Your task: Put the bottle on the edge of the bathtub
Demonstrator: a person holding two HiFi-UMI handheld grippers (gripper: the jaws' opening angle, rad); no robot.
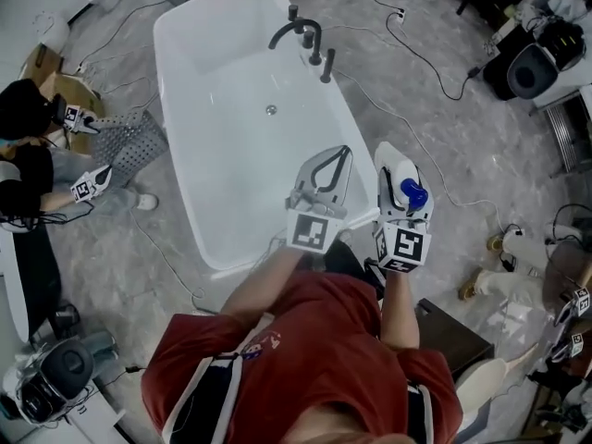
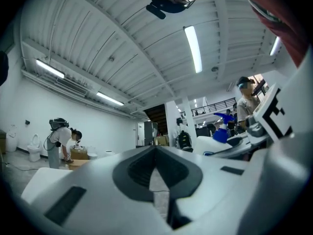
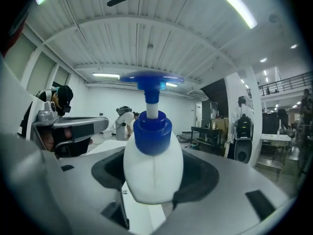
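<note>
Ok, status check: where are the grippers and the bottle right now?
Left gripper shut, empty. Right gripper shut on pump bottle, beside bathtub's near right rim, not yet set down. Faucet on far rim, away from both.

The person wears a red short-sleeved shirt (image 1: 305,340) with a small pale print on it, and dark straps (image 1: 211,388) edged in white lie over it at each side. The left gripper (image 1: 343,153) and right gripper (image 1: 398,167) have pale grey-white shells with dark-lined recesses and dark rectangular slots. Each bears a cube (image 1: 312,230) with black-and-white square markers.
</note>
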